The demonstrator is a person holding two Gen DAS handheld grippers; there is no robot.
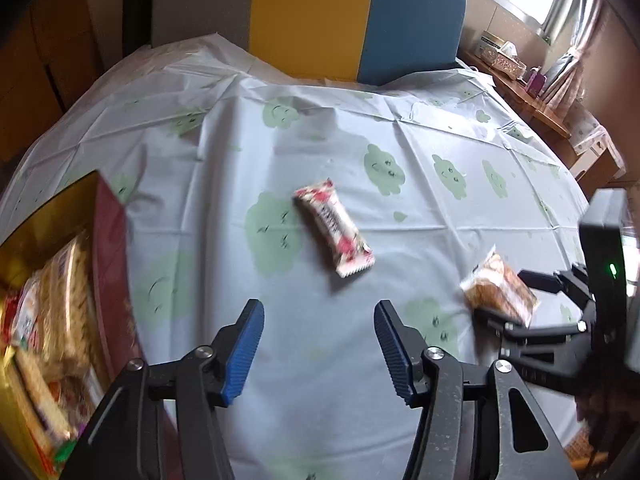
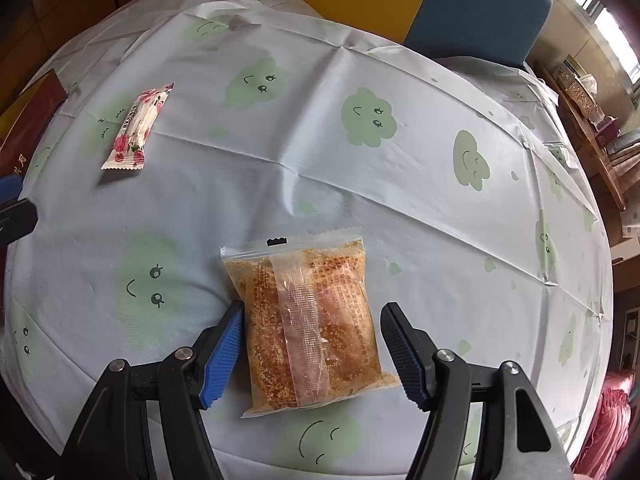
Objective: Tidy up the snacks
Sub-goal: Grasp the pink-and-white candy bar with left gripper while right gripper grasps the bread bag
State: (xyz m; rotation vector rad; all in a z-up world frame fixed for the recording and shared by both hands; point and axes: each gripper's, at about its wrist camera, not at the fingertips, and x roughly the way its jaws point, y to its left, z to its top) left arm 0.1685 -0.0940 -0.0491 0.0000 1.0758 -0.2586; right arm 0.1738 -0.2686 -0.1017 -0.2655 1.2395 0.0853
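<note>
A clear packet of orange-brown crispy snack [image 2: 308, 320] lies flat on the tablecloth between the open jaws of my right gripper [image 2: 312, 344]; the left pad touches its edge, the right pad stands apart. The same packet [image 1: 500, 288] shows at the right of the left wrist view, with the right gripper [image 1: 516, 300] around it. A white bar wrapper with red flowers [image 1: 334, 228] lies ahead of my open, empty left gripper [image 1: 320, 344]; it also shows far left in the right wrist view [image 2: 136, 128]. A red-and-gold box [image 1: 112, 264] holding several snacks sits at the left.
The round table wears a pale cloth with green smiley clouds [image 1: 380, 168]. A grey, yellow and blue chair back [image 1: 312, 16] stands behind it. A wooden shelf with boxes [image 1: 504, 56] is at the right by the window.
</note>
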